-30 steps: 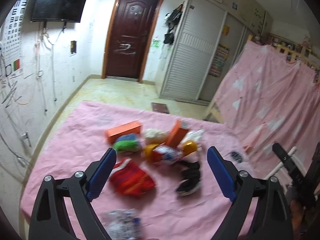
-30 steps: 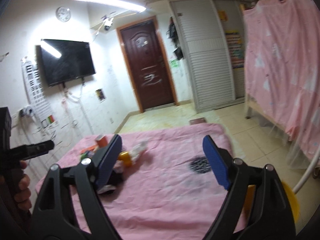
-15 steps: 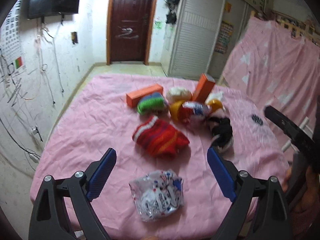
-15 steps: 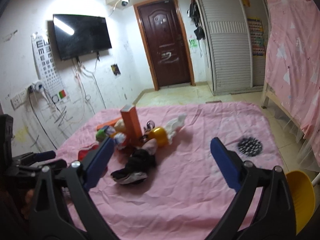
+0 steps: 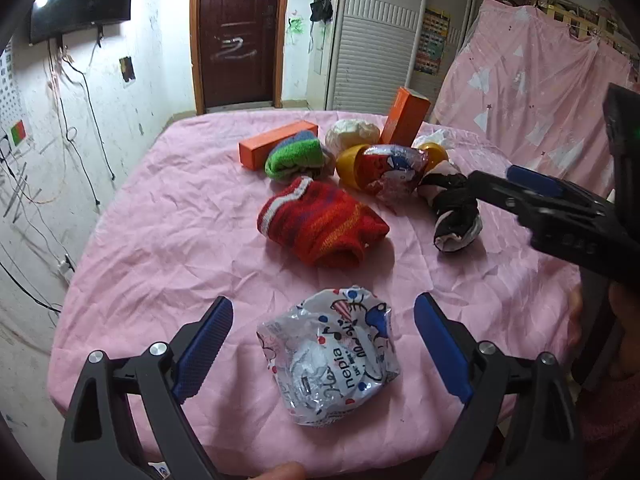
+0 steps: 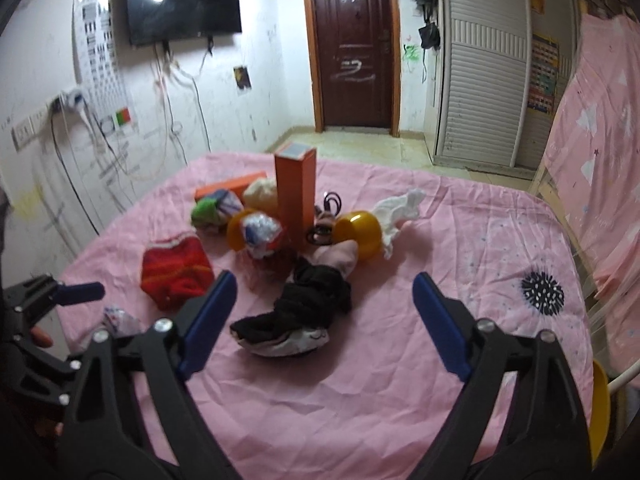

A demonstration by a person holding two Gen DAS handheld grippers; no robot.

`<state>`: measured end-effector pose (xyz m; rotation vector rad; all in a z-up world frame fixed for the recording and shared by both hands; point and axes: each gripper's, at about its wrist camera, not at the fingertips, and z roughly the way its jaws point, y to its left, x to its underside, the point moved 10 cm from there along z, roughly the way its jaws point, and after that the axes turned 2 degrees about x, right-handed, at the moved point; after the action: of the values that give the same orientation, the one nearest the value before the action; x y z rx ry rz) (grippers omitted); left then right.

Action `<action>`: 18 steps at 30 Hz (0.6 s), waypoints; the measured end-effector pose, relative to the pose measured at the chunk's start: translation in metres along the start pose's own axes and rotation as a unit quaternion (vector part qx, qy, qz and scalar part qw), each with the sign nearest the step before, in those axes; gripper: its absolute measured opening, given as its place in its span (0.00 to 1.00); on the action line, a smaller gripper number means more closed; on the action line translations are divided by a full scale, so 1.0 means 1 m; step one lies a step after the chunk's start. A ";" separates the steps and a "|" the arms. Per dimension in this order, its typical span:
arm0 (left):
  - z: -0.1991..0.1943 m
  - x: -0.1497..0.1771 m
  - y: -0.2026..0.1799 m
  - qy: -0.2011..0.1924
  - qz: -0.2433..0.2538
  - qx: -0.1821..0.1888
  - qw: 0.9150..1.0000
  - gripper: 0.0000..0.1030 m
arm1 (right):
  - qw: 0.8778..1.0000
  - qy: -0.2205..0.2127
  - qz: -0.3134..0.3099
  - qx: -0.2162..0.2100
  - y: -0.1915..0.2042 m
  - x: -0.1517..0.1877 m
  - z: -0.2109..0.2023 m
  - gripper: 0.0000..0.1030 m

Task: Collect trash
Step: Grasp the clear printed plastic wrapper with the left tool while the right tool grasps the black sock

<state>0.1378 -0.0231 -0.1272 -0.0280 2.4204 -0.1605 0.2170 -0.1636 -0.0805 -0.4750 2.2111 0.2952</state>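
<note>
A crumpled white "nepia" wrapper (image 5: 328, 354) lies on the pink-covered table (image 5: 160, 220) near its front edge. My left gripper (image 5: 323, 306) hovers over it, open, with the wrapper framed between its blue pads and untouched. Further back sit a second crumpled red-and-silver wrapper (image 5: 394, 170), two orange boxes (image 5: 276, 144) (image 5: 404, 116) and a white tissue (image 6: 398, 208). My right gripper (image 6: 325, 281) is above a black-and-white sock (image 6: 308, 308); its jaws are closing, the pads are still wide apart, and nothing is gripped.
A red sock (image 5: 320, 226), a green sock (image 5: 294, 156), a white ball (image 5: 352, 134) and yellow capsule halves (image 6: 358, 234) are mixed into the pile. A yellow bin (image 6: 600, 408) stands off the table's right side. A pink curtain hangs on the right.
Both grippers tipped down toward the table. The left sank over the white wrapper. The right swung left from the bare cloth to the black sock, its jaws widening and then narrowing.
</note>
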 end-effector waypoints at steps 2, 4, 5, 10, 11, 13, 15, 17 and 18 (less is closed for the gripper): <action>0.002 0.002 0.001 0.003 0.002 0.001 1.000 0.79 | 1.000 0.013 -0.012 0.012 0.003 0.001 0.007 0.74; 0.006 0.004 0.003 0.008 0.002 0.003 1.000 0.68 | 0.999 0.025 -0.019 0.014 0.006 0.004 0.013 0.73; 0.008 0.006 0.004 0.013 0.000 0.007 1.000 0.64 | 0.999 0.033 -0.023 0.015 0.007 0.005 0.017 0.73; 0.010 0.006 0.003 0.003 0.008 0.013 1.000 0.53 | 0.998 0.056 -0.035 0.025 0.009 0.009 0.031 0.73; 0.009 0.006 0.003 0.001 0.010 0.011 1.000 0.50 | 0.997 0.059 -0.036 0.026 0.010 0.010 0.032 0.73; 0.009 0.005 0.005 -0.005 0.008 0.009 1.000 0.45 | 0.997 0.066 -0.039 0.028 0.010 0.011 0.036 0.72; 0.007 0.003 0.008 -0.010 0.005 0.005 1.000 0.40 | 0.996 0.070 -0.039 0.030 0.010 0.011 0.038 0.72; 0.007 0.001 0.011 -0.015 0.002 0.002 1.000 0.38 | 0.996 0.071 -0.039 0.031 0.010 0.011 0.039 0.65; 0.006 0.000 0.012 -0.017 0.000 0.001 1.000 0.37 | 0.996 0.075 -0.039 0.032 0.010 0.011 0.040 0.61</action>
<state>0.1417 -0.0114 -0.1331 -0.0305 2.3865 -0.1611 0.2336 -0.1423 -0.1139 -0.5625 2.3325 0.1517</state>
